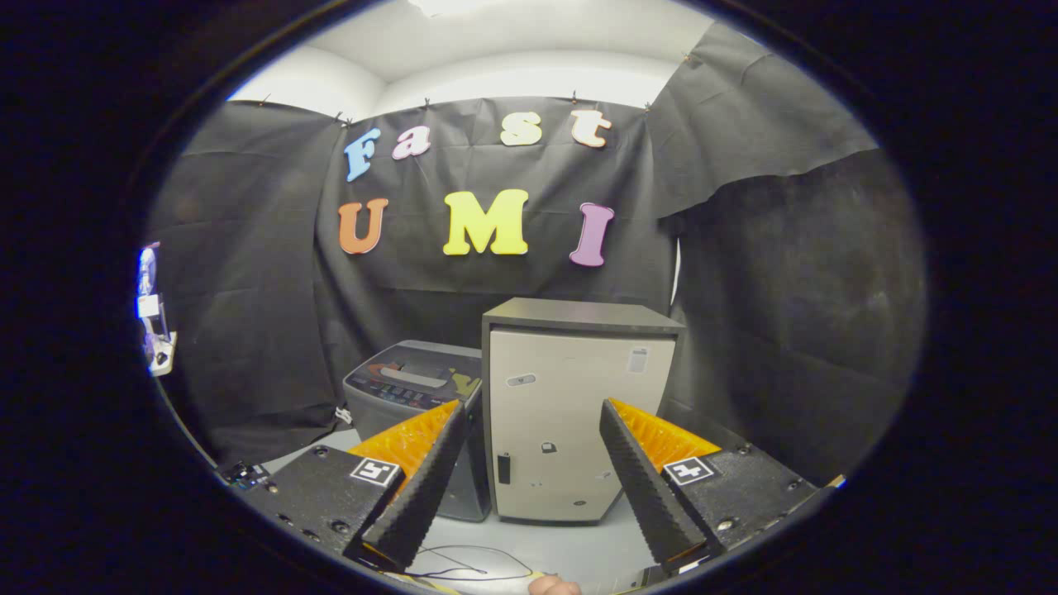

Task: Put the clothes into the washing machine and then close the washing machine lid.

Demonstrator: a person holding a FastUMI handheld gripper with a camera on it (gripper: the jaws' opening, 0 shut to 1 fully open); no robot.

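**What I can't make out from here**

My gripper (529, 471) has its fingers spread wide with nothing between them, and they cover the lower front of the washing machine (413, 388) and a bottom corner of the pale cabinet (562, 413). The cabinet hides the washer's far side. I can't tell whether the washer's lid is shut. The cabinet's stickers are too small to tell. A fingertip (552, 586) is cut off below.

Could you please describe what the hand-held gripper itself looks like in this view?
The hand-held gripper has two wedge-shaped fingers with serrated, sawtooth inner faces. Each sits on a flat dark plate with screws and a square black-and-white marker.
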